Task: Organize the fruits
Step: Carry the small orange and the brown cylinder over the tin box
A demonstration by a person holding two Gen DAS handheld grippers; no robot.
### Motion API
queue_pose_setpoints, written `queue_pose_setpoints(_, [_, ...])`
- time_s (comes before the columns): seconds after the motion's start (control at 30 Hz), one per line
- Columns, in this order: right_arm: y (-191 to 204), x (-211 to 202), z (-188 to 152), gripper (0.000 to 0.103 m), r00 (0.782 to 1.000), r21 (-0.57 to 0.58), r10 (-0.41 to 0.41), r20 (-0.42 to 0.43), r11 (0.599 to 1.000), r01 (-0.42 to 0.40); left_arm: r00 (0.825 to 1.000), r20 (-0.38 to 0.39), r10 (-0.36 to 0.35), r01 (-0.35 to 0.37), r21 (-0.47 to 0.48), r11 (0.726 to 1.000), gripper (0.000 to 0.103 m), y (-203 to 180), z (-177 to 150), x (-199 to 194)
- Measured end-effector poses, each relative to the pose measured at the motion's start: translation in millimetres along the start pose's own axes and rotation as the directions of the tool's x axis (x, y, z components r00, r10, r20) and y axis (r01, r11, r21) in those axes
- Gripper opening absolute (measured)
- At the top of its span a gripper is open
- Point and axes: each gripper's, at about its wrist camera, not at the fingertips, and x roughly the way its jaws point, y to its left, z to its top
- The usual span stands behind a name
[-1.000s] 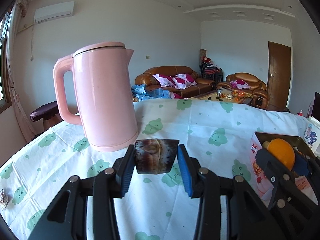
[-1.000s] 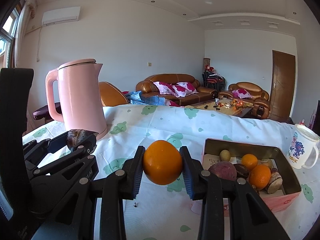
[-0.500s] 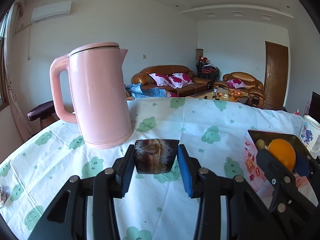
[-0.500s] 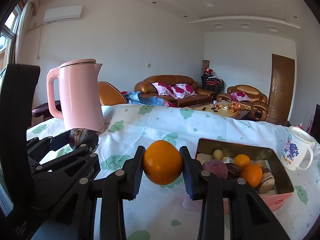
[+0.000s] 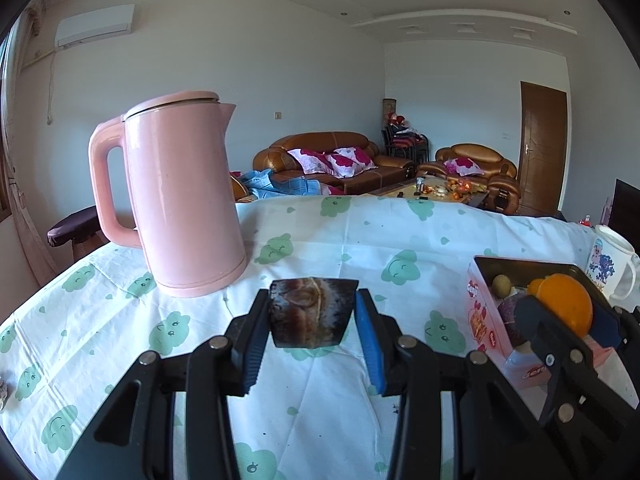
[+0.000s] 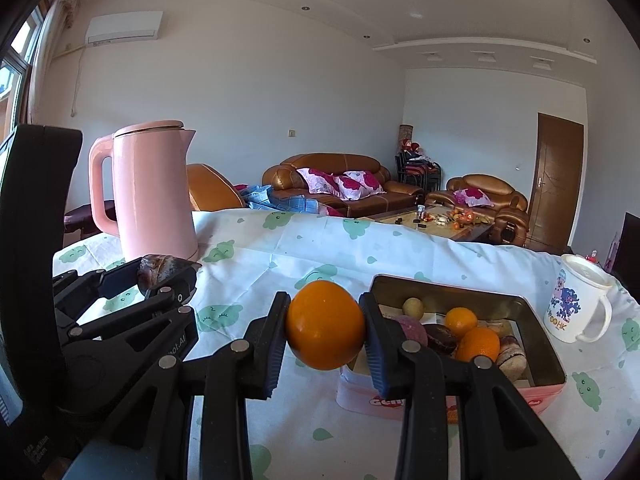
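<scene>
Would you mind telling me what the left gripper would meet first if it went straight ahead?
Probably the tablecloth: the left gripper, shut on a dark fruit, points past the kettle, which stands left of its line. Depth is unclear.

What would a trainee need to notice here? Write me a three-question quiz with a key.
1. What does the right gripper hold?
2. True or false: the left gripper is open.
3. The mug stands: (a) inside the tin box, (b) on the tablecloth beside the tin box, (c) by the pink kettle.

Key: 1. An orange. 2. False; it is shut on a dark brown fruit piece. 3. b.
</scene>
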Motion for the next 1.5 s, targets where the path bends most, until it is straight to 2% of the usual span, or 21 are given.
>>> queue_pose_setpoints(1.5, [-66.2, -25.6, -10.5, 0.037, 0.993, 0.0, -0.114, 0.023, 0.993, 0.114, 0.994, 0.005, -0.113, 0.112, 0.065, 0.992, 0.043, -70.8, -4.8, -16.2])
